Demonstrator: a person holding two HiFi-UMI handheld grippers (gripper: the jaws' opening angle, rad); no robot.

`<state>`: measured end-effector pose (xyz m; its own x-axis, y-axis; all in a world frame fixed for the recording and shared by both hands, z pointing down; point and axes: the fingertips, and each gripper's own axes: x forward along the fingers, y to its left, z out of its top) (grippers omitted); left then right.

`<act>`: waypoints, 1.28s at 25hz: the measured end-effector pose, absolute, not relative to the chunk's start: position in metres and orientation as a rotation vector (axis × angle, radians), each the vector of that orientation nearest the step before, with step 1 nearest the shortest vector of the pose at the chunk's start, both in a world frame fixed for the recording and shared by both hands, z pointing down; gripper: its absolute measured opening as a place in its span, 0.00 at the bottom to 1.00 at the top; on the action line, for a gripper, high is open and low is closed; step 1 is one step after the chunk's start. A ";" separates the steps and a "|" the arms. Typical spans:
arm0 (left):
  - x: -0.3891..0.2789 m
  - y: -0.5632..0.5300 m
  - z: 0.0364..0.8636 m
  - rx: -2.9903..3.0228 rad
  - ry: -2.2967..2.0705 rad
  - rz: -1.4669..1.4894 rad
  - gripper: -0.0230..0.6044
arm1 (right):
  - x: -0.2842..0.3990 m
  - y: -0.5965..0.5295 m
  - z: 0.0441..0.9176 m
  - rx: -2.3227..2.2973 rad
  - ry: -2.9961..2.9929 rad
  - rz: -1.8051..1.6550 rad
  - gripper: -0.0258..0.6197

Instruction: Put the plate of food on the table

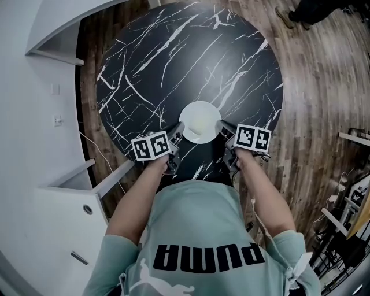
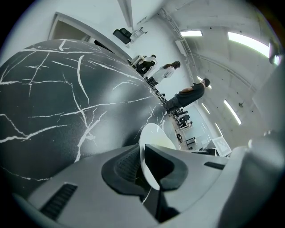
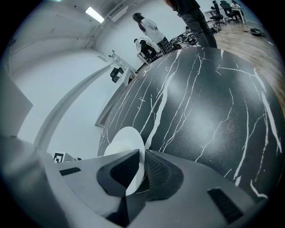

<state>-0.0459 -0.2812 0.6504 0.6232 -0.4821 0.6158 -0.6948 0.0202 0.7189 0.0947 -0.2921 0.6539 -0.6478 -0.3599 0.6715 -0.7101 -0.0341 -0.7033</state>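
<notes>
A white plate [image 1: 200, 121] with pale yellowish food in its middle is over the near edge of the round black marble table [image 1: 173, 63]. My left gripper [image 1: 178, 134] is shut on the plate's left rim [image 2: 149, 160]. My right gripper [image 1: 222, 128] is shut on the right rim [image 3: 133, 169]. Both rims sit clamped between the ribbed pads. Whether the plate rests on the tabletop or hangs just above it, I cannot tell.
White counters and shelves [image 1: 46, 115] curve along the left. Wooden floor [image 1: 324, 87] surrounds the table. A person's feet [image 1: 295, 14] stand at the far right; people stand beyond the table [image 2: 187, 95]. Metal racks [image 1: 347, 202] are at the right.
</notes>
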 end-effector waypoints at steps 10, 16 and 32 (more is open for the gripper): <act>-0.044 -0.285 0.661 1.621 -1.014 0.239 0.11 | 0.097 -0.297 0.665 1.133 -1.934 1.724 0.10; -0.042 -0.285 0.665 1.623 -1.019 0.257 0.11 | 0.098 -0.296 0.670 1.139 -1.922 1.720 0.10; -0.042 -0.286 0.676 1.622 -1.053 0.306 0.11 | 0.098 -0.297 0.677 1.160 -1.922 1.707 0.11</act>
